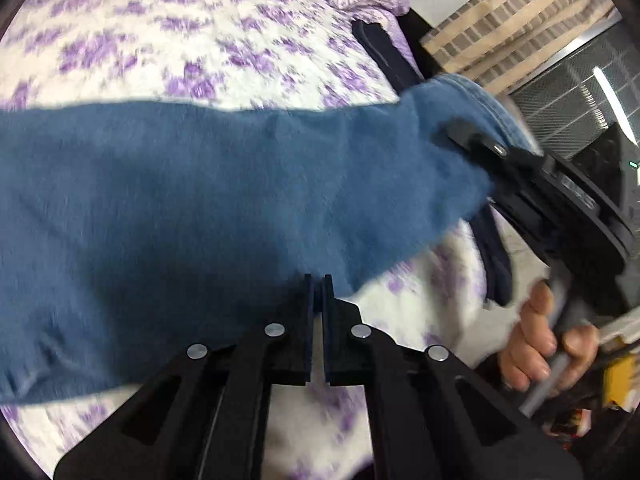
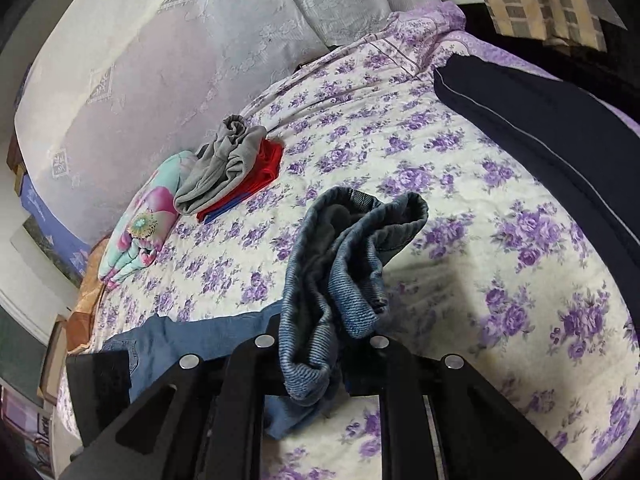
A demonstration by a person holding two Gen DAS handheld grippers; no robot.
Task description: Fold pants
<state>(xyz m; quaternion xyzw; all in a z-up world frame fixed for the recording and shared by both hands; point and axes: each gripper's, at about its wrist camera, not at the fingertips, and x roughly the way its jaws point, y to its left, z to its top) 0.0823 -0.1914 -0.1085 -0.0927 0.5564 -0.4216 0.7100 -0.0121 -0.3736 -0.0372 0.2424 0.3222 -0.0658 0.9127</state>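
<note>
Blue denim pants stretch across the left wrist view, inside out with a fuzzy blue lining, held above a floral bedspread. My left gripper is shut on the pants' lower edge. My right gripper shows at the right of that view, shut on the pants' far end. In the right wrist view a bunched fold of the pants sticks up from between the shut fingers of my right gripper, and the rest of the pants trails to the left.
A dark navy garment lies at the bed's right edge. A grey garment sits on a red and blue folded one, beside a floral folded cloth, at the bed's far left. A hand grips the right handle.
</note>
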